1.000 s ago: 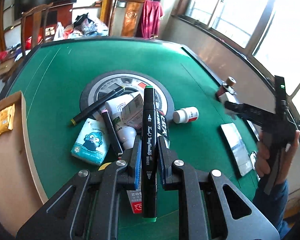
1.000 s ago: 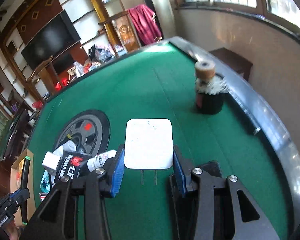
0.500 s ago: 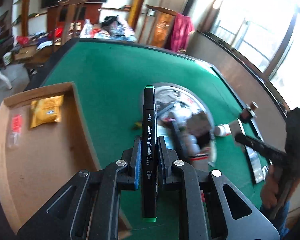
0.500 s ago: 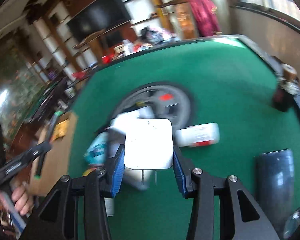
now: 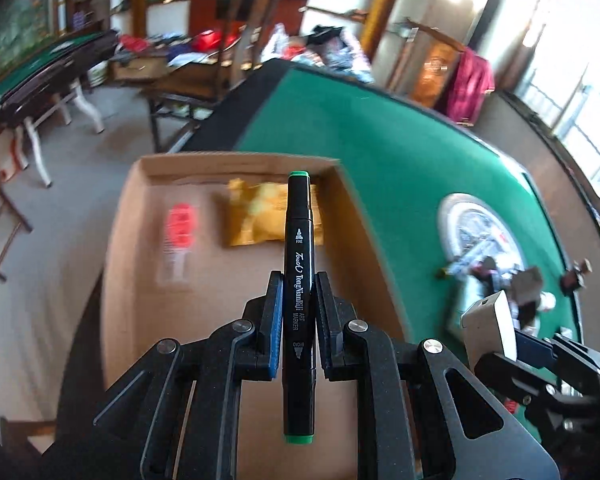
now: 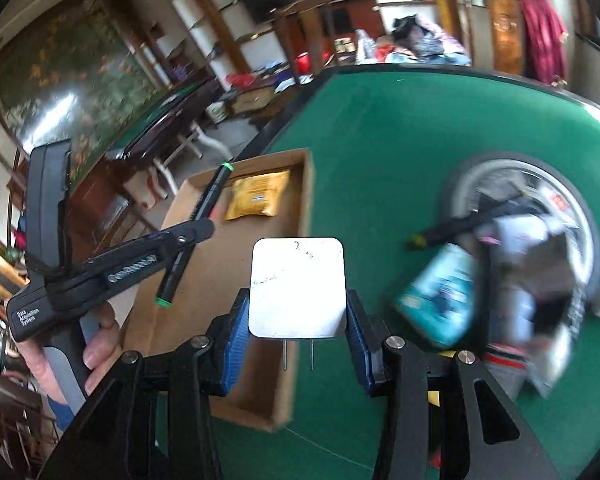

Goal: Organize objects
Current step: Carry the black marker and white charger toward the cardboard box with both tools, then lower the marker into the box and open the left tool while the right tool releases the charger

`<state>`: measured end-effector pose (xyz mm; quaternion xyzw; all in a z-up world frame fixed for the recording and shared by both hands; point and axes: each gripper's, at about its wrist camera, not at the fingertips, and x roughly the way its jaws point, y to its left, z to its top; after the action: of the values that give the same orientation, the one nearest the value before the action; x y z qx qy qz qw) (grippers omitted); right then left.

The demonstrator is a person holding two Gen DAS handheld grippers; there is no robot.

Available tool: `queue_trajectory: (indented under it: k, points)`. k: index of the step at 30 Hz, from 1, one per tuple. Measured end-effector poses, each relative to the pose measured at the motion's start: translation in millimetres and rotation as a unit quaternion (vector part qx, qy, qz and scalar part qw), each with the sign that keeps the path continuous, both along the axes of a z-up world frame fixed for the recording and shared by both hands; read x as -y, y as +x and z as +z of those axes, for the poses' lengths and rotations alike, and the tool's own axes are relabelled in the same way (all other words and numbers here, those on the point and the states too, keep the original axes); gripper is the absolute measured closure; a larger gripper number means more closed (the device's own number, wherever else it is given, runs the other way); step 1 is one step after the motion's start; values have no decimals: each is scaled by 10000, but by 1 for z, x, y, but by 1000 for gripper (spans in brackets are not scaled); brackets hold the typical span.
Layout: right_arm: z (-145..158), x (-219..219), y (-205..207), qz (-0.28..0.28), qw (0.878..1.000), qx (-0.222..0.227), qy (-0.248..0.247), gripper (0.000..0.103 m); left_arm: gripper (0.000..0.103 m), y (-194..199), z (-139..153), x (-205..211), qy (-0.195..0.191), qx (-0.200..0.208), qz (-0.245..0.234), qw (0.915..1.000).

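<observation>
My left gripper is shut on a black art marker with green ends and holds it above the open cardboard box. It also shows in the right wrist view, over the box. My right gripper is shut on a white plug adapter, prongs pointing back, above the box's near right edge. The adapter also shows in the left wrist view.
A yellow packet and a red-labelled clear packet lie in the box. A blurred pile of several objects lies on the round centre plate of the green table. Chairs and another table stand beyond the edge.
Both grippers have swung left from the pile toward the cardboard box. The marker now hangs over the box and the adapter over its edge. Both grips are unchanged.
</observation>
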<state>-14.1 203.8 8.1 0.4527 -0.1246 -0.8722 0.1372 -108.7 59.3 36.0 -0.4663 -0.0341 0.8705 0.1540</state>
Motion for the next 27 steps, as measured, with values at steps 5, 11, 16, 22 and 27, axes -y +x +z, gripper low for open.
queue_trajectory:
  k: [5,11,16,22,27]
  points:
    - [-11,36,-32,102,9996,212,147,59,89,-15,-20,11,-21,433,213,9988]
    - [-27,57,-61,34,9983,447,369,59,89,-25,-35,20,55,739,462,9962]
    - [-39,52,-74,-62,9973,575,463,59,89,-27,-37,21,131,797,505,9955]
    - [-42,49,-83,-138,9966,600,538,59,89,-31,-42,19,124,905,556,9943]
    - [-43,50,-98,-171,9960,674,556,59,88,-33,-45,18,113,933,563,9940]
